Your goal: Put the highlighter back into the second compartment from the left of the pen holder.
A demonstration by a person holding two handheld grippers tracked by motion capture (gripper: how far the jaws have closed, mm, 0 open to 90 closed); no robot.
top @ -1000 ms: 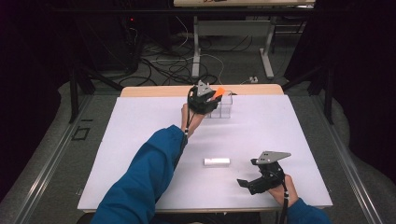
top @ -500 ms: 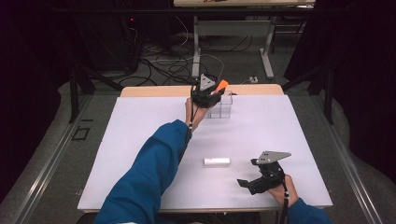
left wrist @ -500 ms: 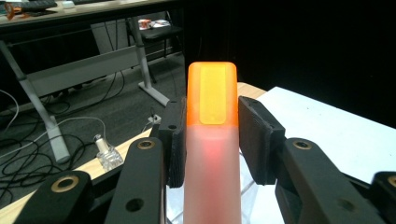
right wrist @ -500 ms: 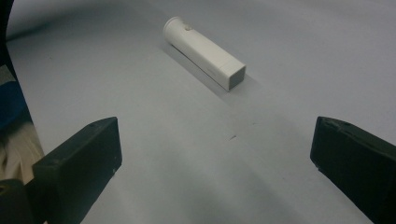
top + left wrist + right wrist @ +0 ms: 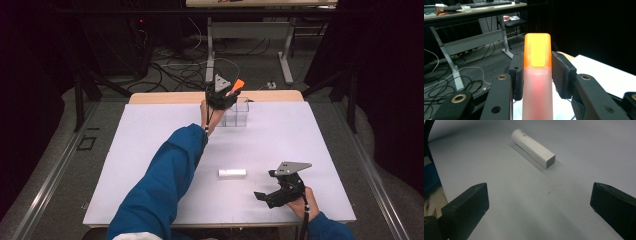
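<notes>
Over the far edge of the white desk [image 5: 150,165], high view: left gripper [image 5: 226,95] is raised just above a clear acrylic holder [image 5: 236,114] with upright compartments. Its fingers are clamped on an orange-capped marker [image 5: 236,85], cap end angled up and away. Marker appears above the holder, not yet in a compartment; which compartment lies under it cannot be told. A white cylindrical marker [image 5: 232,173] lies flat on the desk, well apart from the holder, near the right gripper [image 5: 272,196]. Right gripper rests low at the near right of the desk, nothing between its fingers.

Left gripper view: both fingers [image 5: 517,75] press on the frosted barrel of the orange-capped marker [image 5: 537,75], just below the orange cap. Grip looks centred and firm. Background is floor, cables and another table.

Right gripper view: fingers [image 5: 466,202] stand wide apart, empty. White cylindrical marker [image 5: 533,144] lies ahead on the desk, untouched, square end nearer.

Judgement: roughly halfway. First marker is picked up and carried to the holder; lowering and release are left. Second marker is not yet grasped.
</notes>
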